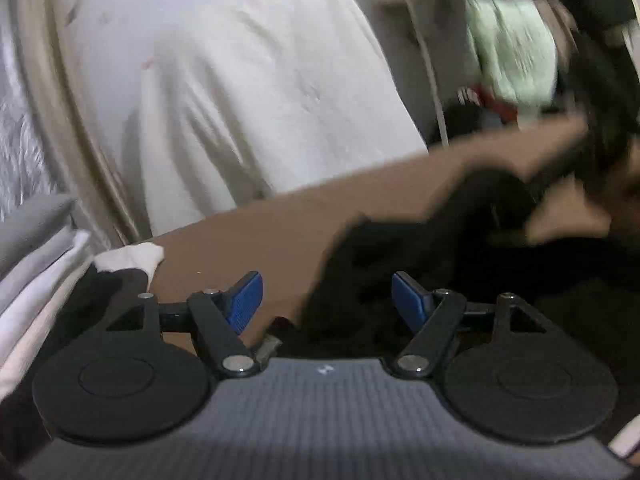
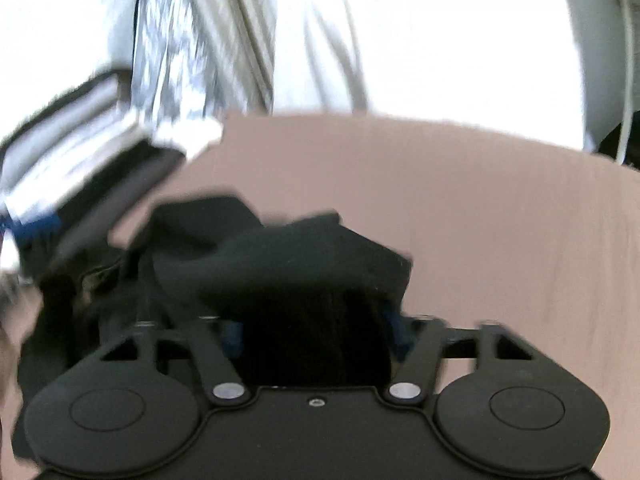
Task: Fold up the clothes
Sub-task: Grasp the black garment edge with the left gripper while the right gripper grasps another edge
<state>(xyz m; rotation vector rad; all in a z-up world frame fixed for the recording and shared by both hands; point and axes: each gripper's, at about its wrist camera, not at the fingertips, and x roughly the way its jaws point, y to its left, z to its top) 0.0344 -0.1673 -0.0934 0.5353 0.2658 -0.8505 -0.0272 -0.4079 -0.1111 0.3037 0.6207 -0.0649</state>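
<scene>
Left wrist: gripper (image 1: 327, 300) gapes empty; right gripper (image 2: 312, 334) — jaws wide — straddles crumpled black garment (image 2: 280, 264).

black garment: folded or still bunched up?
Bunched, not folded. The black garment lies in a crumpled heap on the brown surface, part of it draped between the right hand-held gripper's fingers.
</scene>
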